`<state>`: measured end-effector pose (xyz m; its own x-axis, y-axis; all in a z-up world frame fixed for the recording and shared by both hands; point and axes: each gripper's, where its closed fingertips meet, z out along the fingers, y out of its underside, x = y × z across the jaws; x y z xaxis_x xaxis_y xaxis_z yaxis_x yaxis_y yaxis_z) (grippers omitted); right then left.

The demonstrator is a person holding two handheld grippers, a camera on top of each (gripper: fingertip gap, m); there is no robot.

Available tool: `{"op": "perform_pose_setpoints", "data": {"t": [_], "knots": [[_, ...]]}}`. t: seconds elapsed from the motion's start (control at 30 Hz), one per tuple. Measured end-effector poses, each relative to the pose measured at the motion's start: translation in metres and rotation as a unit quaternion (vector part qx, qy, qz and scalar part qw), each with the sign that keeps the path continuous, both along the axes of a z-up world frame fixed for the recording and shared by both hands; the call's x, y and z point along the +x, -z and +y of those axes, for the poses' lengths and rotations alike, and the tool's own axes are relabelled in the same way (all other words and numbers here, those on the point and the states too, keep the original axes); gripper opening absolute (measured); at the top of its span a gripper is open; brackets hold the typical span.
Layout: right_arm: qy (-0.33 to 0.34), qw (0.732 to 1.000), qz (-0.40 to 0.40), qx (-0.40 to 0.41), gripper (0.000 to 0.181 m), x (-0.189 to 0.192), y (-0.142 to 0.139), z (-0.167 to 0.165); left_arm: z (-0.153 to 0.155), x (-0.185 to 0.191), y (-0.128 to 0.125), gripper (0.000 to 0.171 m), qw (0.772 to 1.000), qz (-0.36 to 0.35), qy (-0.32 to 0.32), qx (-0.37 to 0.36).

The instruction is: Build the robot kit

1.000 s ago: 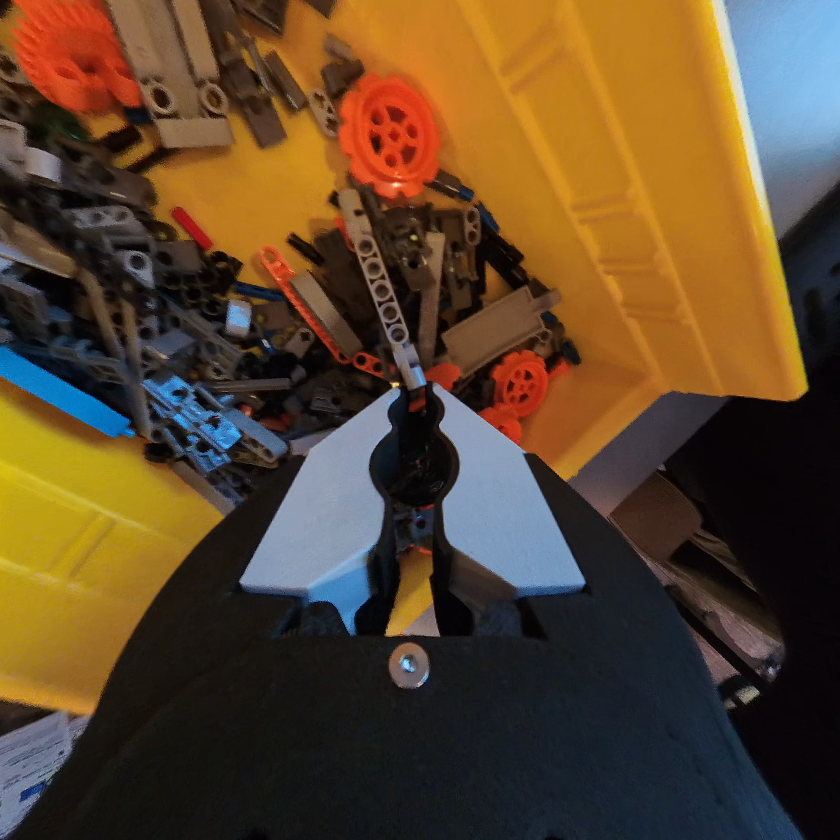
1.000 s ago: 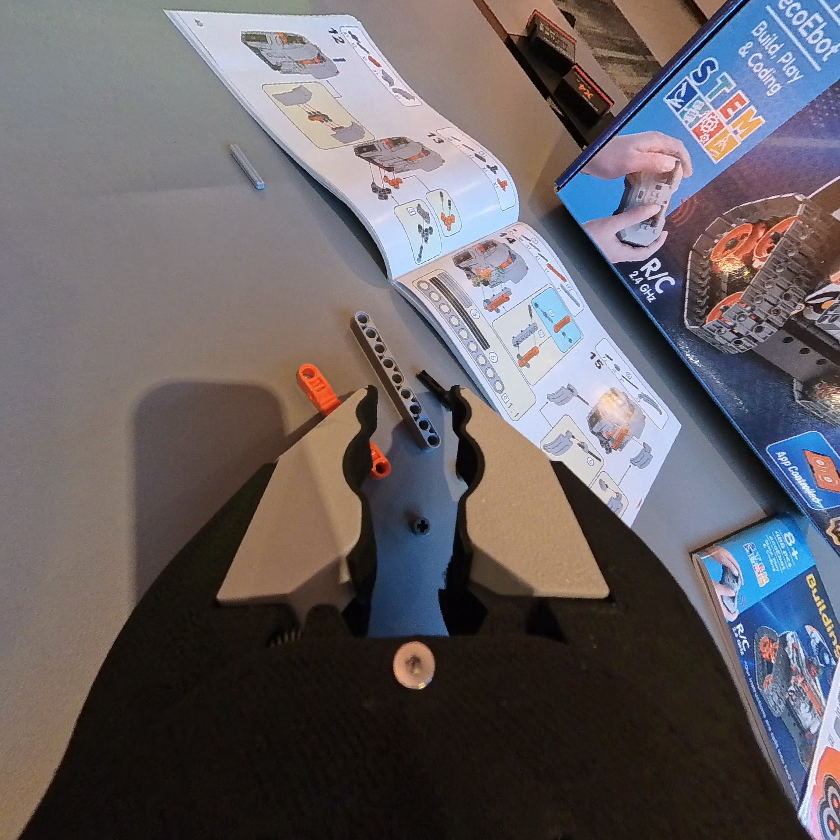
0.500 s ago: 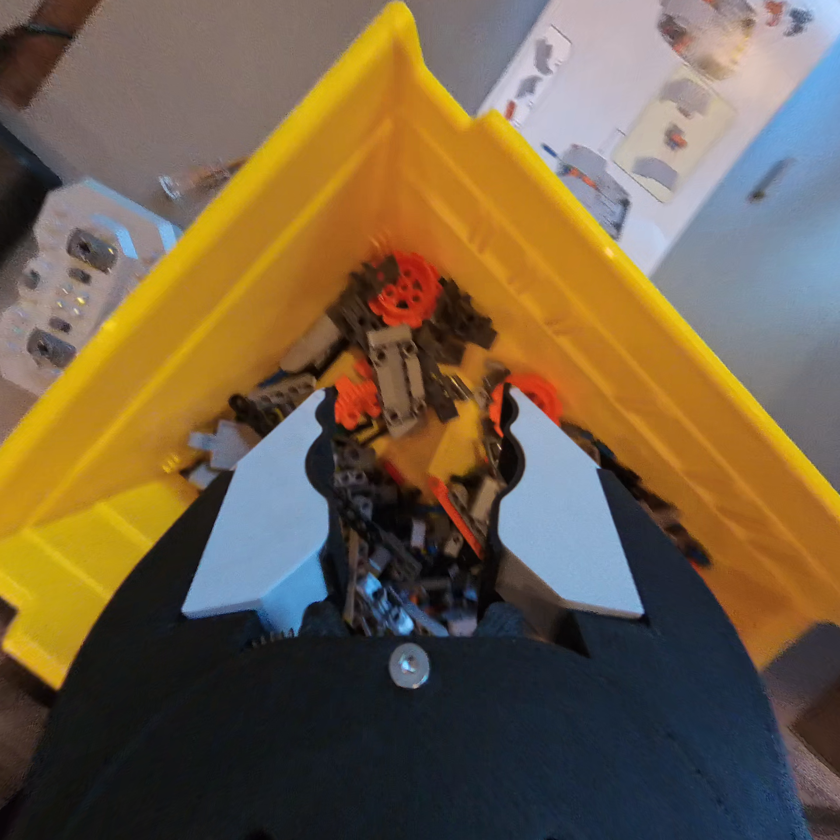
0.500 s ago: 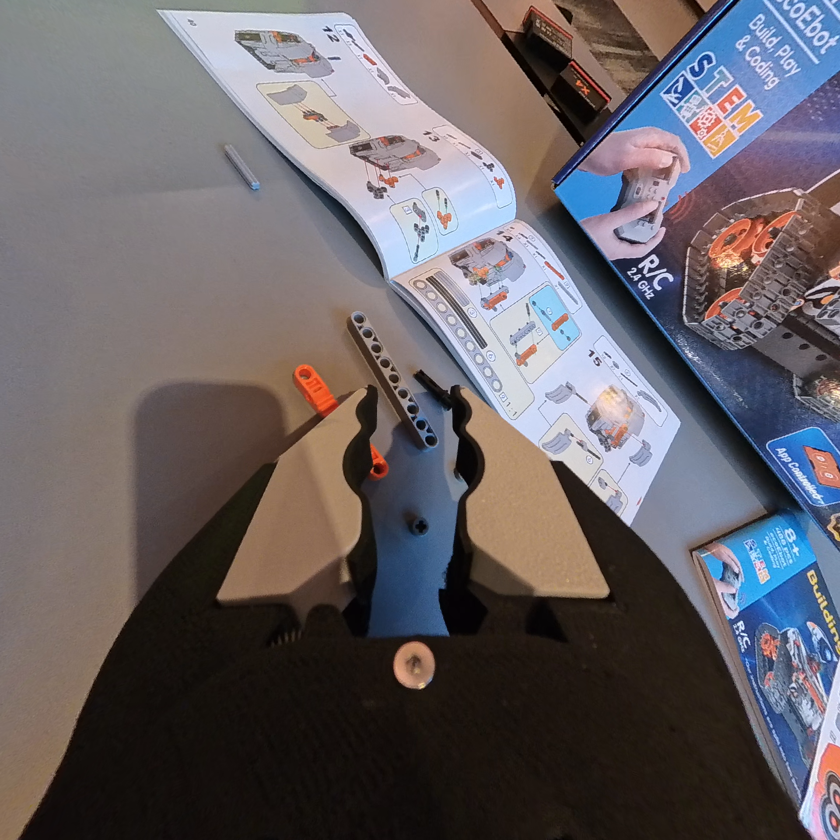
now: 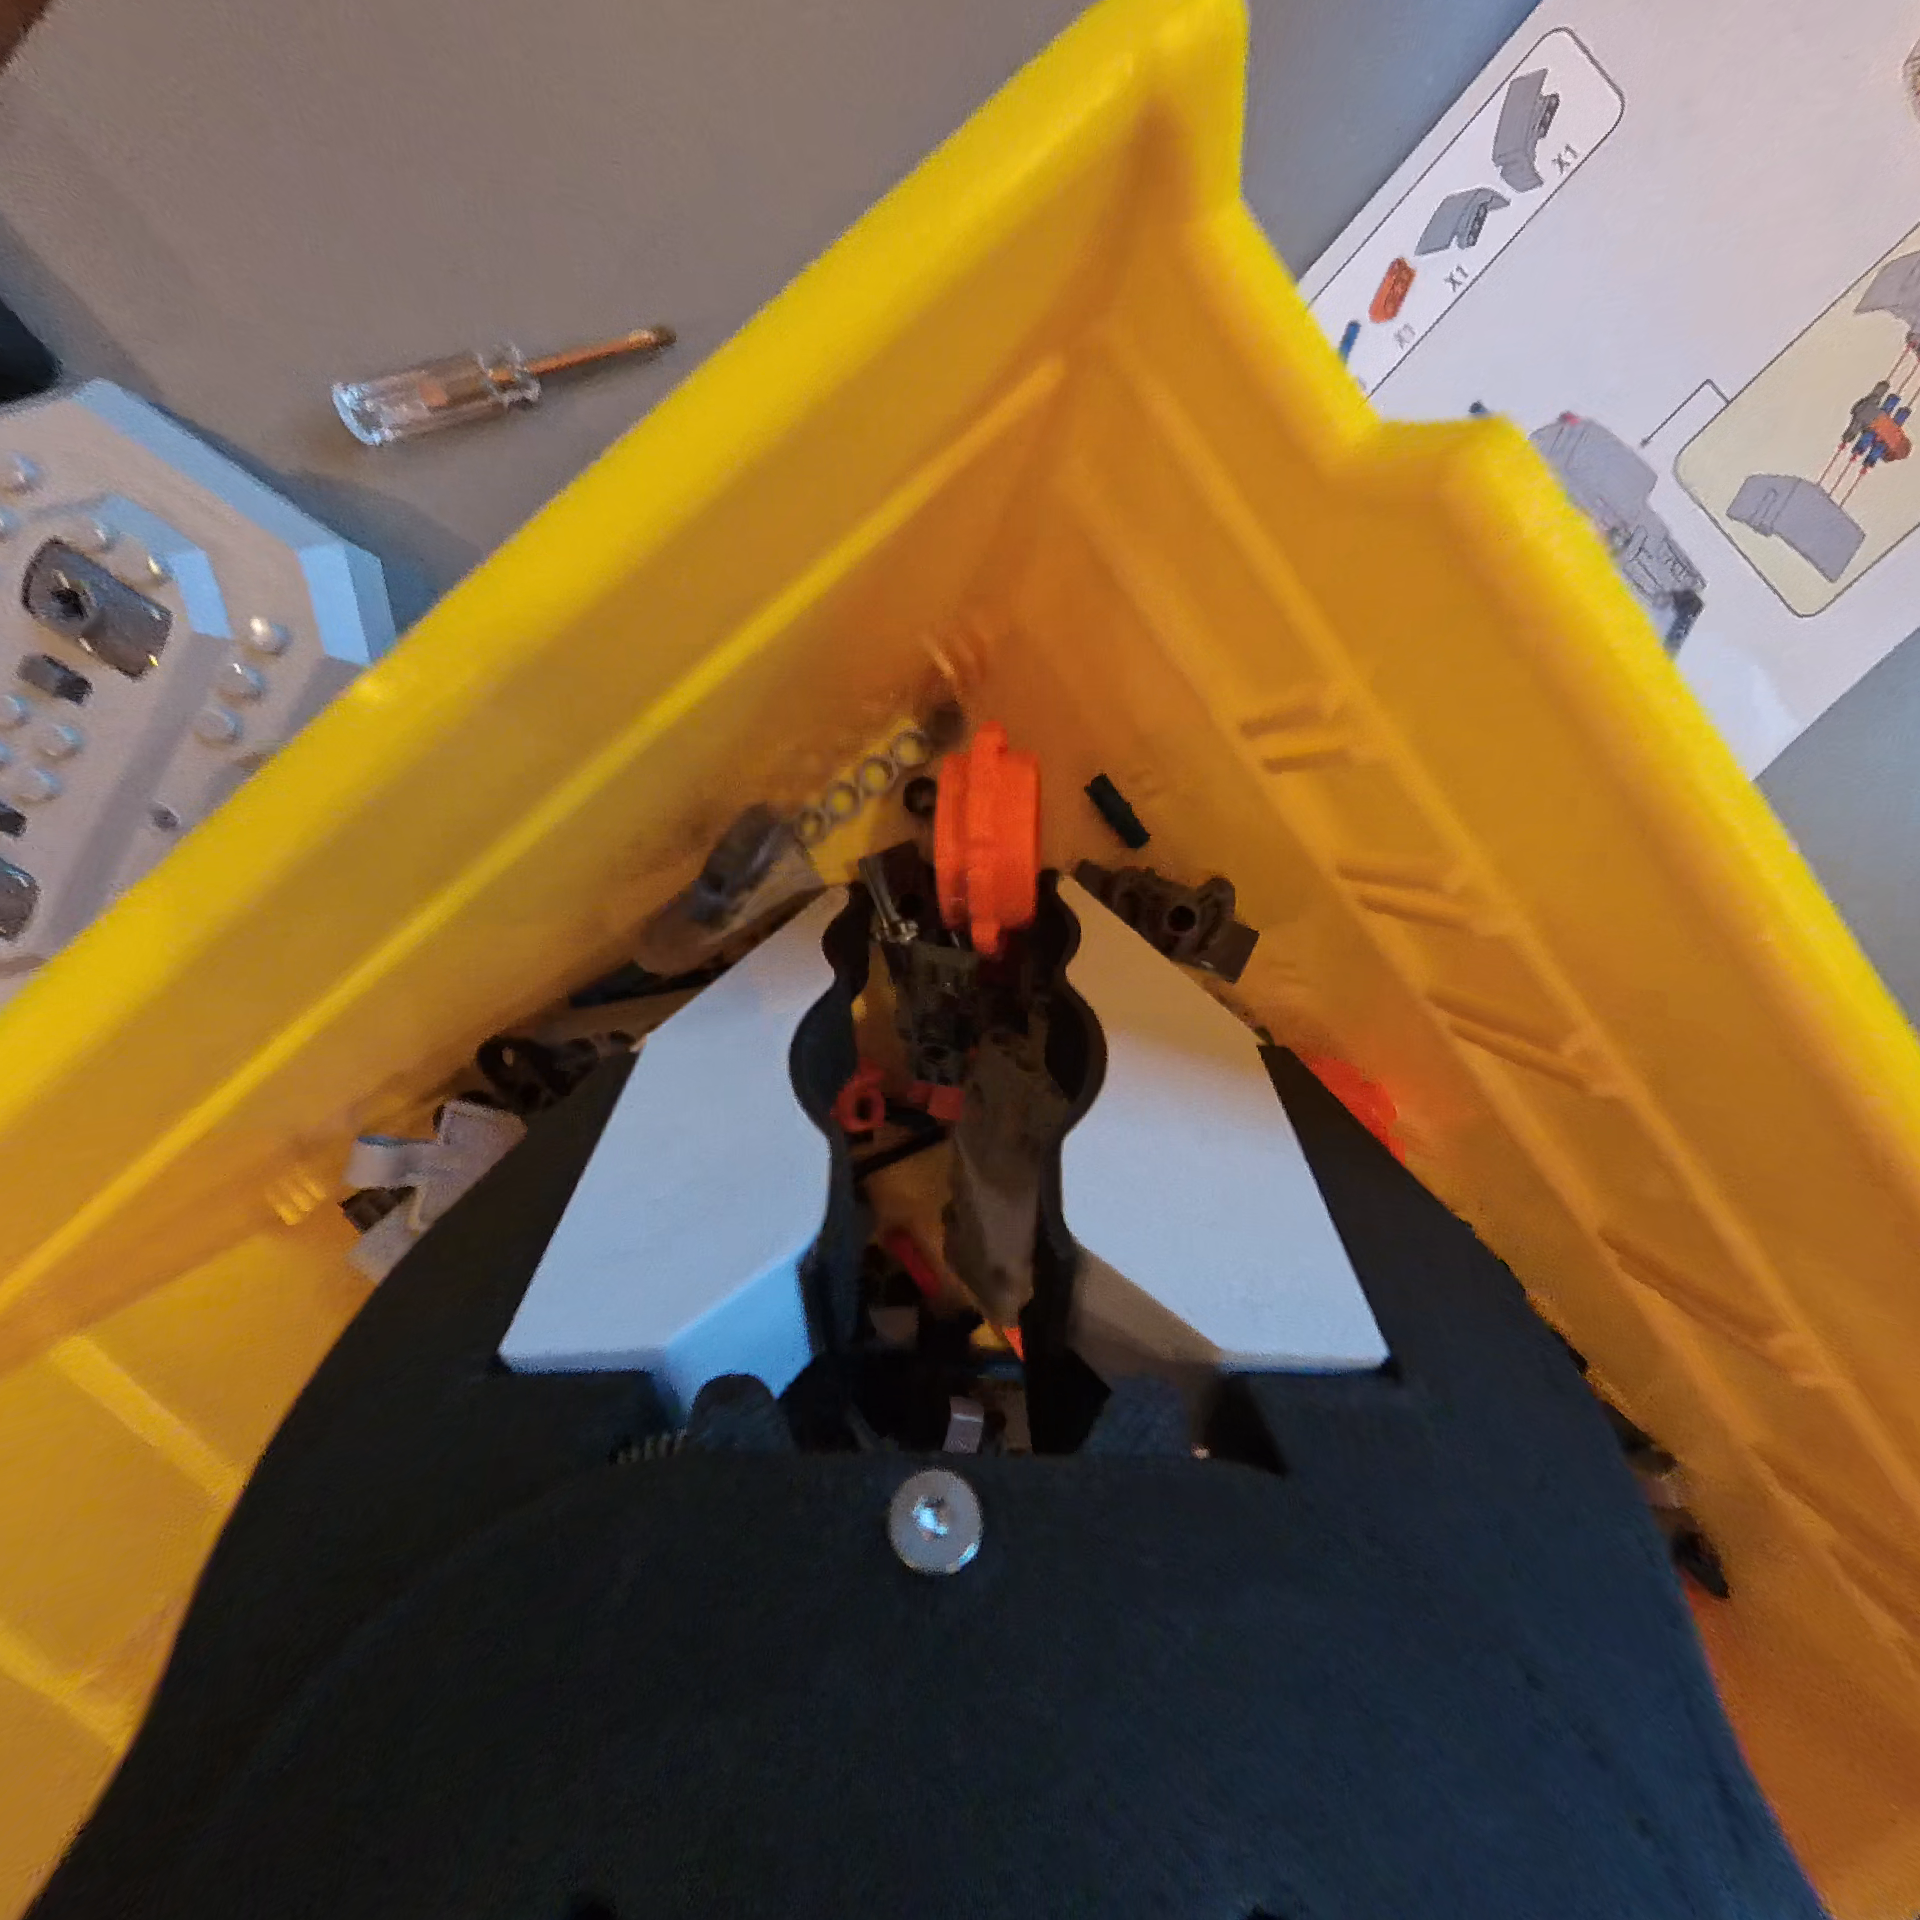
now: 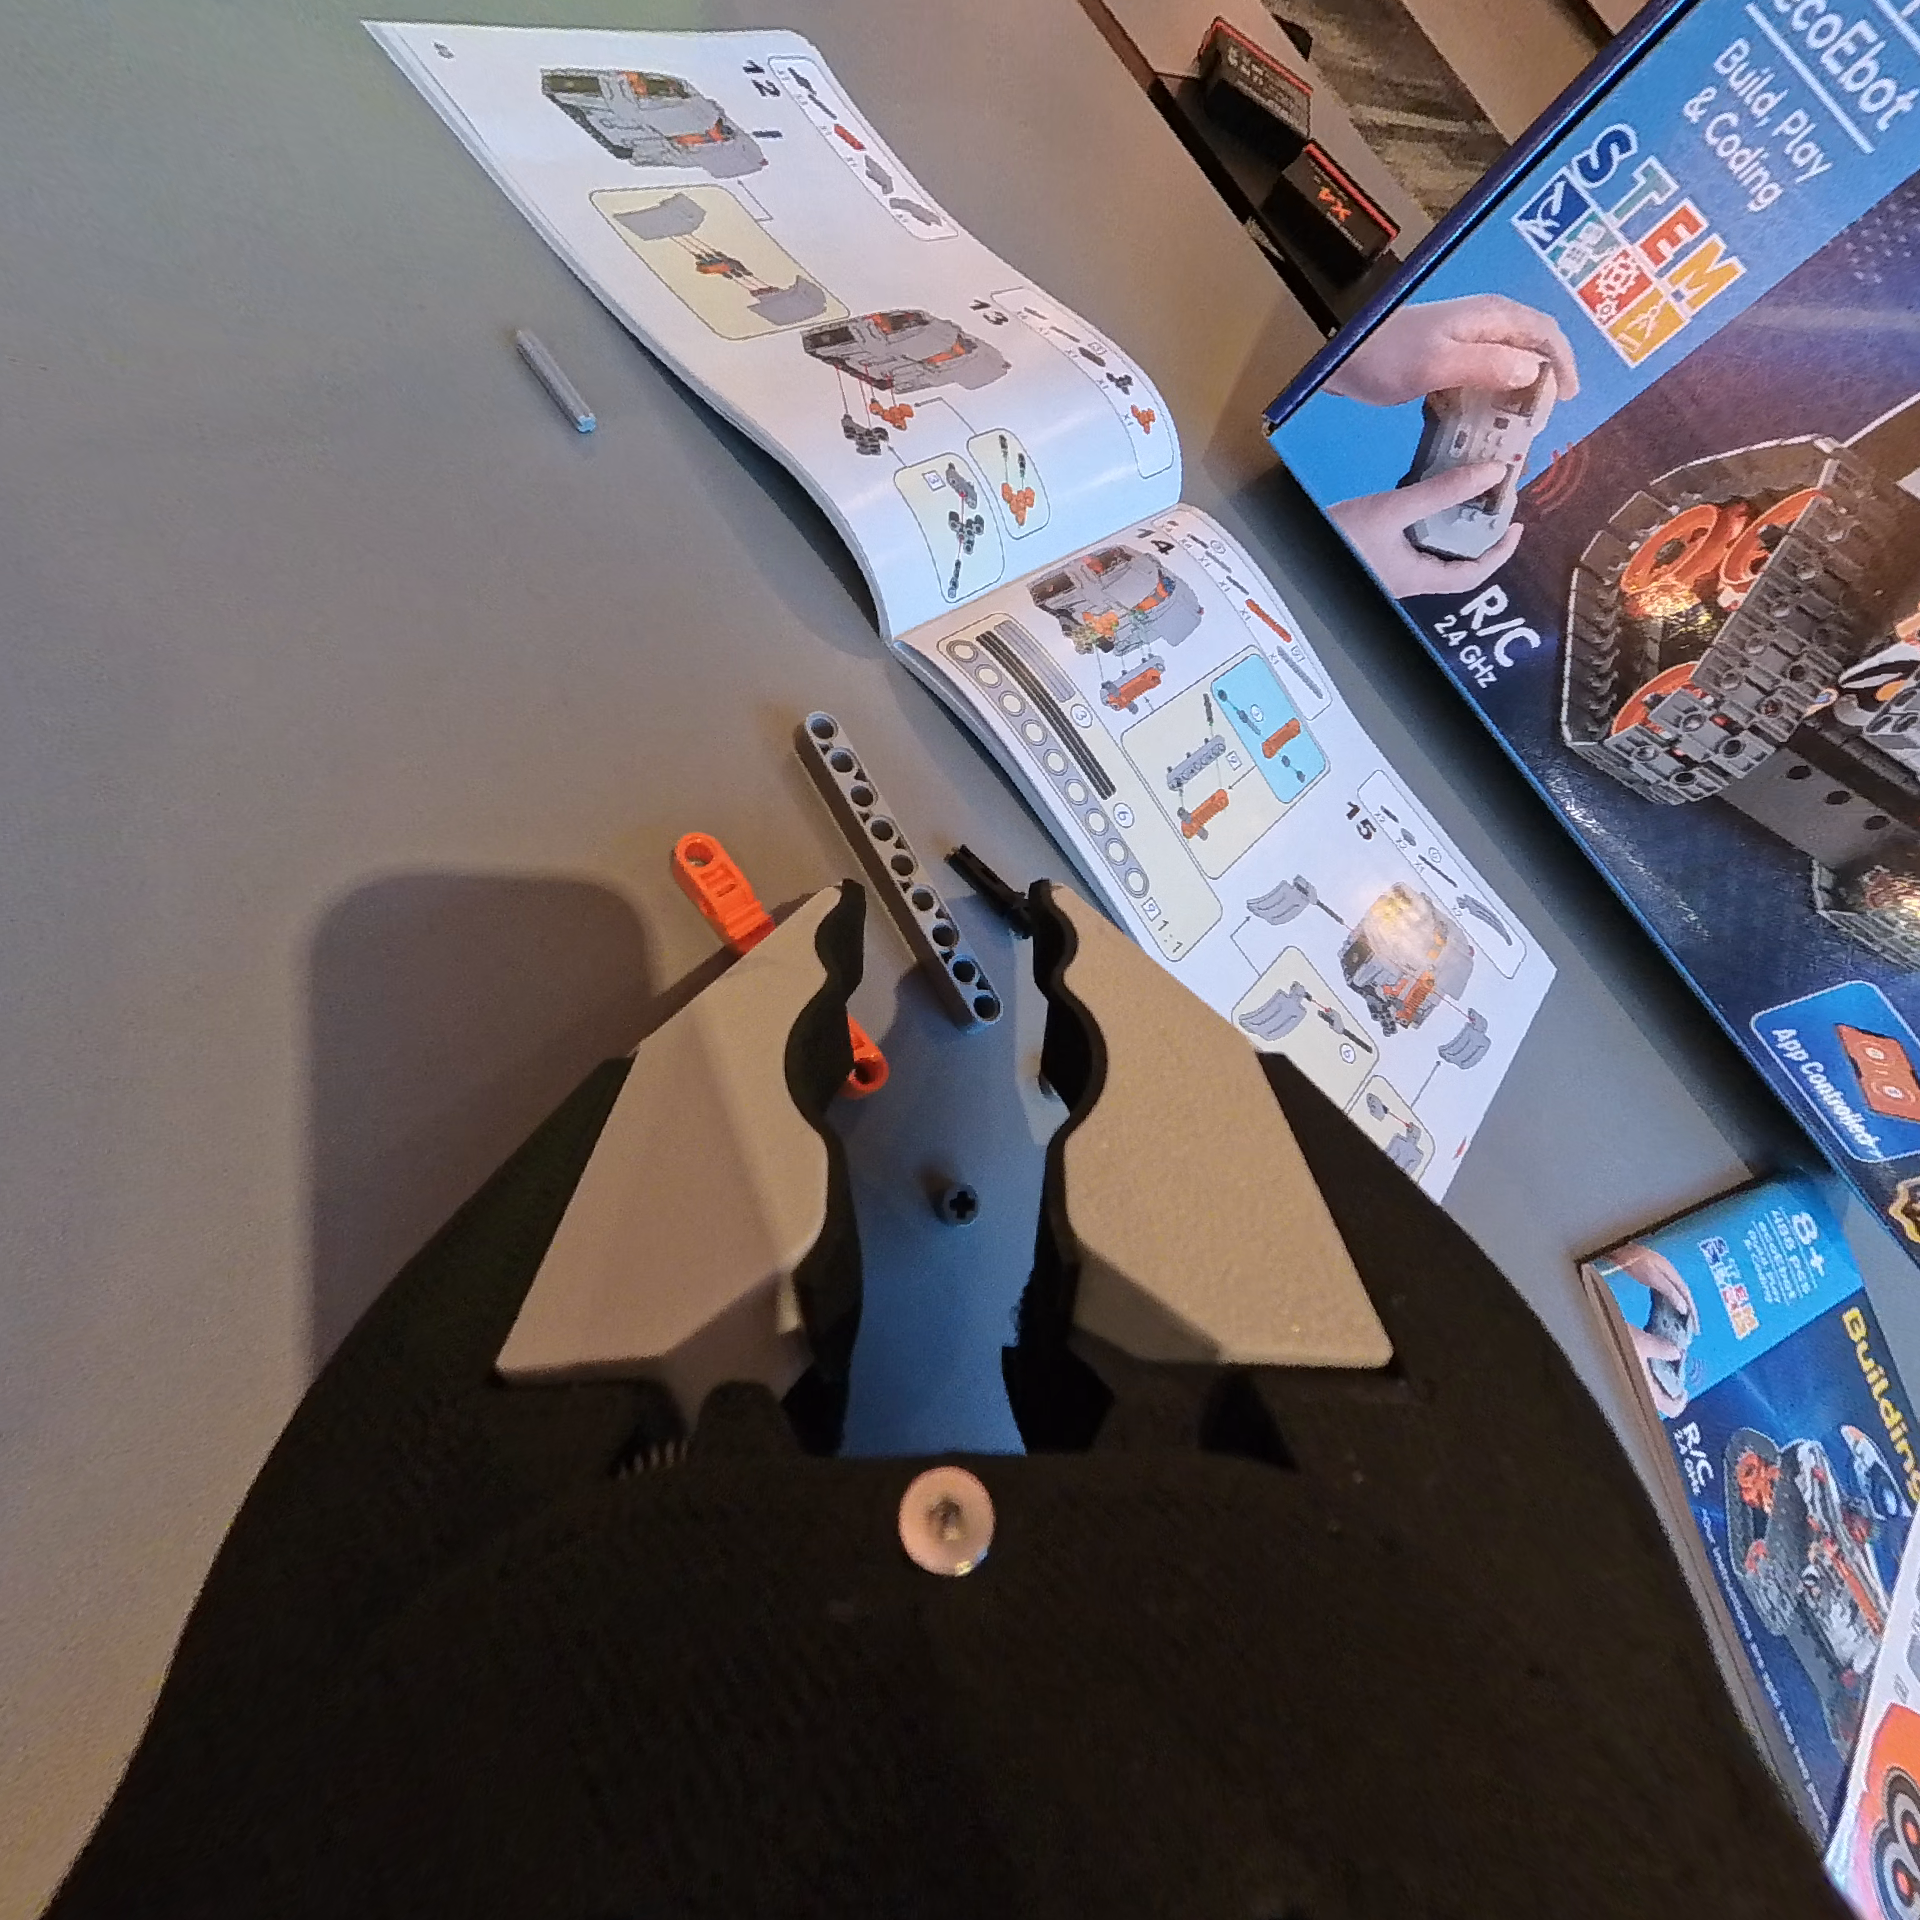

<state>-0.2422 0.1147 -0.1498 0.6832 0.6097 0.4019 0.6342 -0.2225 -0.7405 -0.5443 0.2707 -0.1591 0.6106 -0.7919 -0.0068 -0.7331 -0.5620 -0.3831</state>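
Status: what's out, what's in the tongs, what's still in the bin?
Out on the table: long grey holed beam, orange connector, black pin. In hand: right tongs open, empty, over the beam; left tongs astride an orange plastic wheel, grip unclear. Left: loose parts in the yellow plastic bin.

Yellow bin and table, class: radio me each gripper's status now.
Left gripper inside yellow bin, jaws part open around orange wheel. Right gripper open, empty, over grey holed beam; black pin beside.
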Motion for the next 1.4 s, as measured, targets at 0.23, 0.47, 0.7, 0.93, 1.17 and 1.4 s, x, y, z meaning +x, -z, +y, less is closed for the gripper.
{"op": "perform_pose_setpoints", "data": {"t": [0.23,0.47,0.7,0.93,1.17,1.4], "knots": [[-0.002,1.000,0.000,0.000,0.030,0.000,0.000,0.000,-0.027,-0.032,-0.002,0.029,0.999,-0.005,-0.020,-0.050],[-0.001,1.000,0.000,0.000,0.030,0.000,0.000,0.000,-0.070,-0.050,-0.018,0.024,0.996,-0.020,-0.010,-0.085],[-0.001,1.000,0.000,0.000,0.030,0.000,0.000,0.000,-0.118,-0.056,-0.017,0.024,0.990,-0.038,0.013,-0.138],[0.002,1.000,0.001,-0.001,0.030,0.000,0.000,0.000,-0.077,-0.046,-0.039,0.063,0.995,-0.082,-0.002,-0.051],[0.002,1.000,0.001,-0.001,0.030,0.000,0.000,0.000,0.015,-0.059,-0.027,0.053,0.999,0.001,-0.023,0.043],[0.001,1.000,0.001,-0.002,0.030,0.000,0.000,0.000,0.028,-0.060,-0.001,0.052,0.998,0.037,-0.054,-0.002]]}}
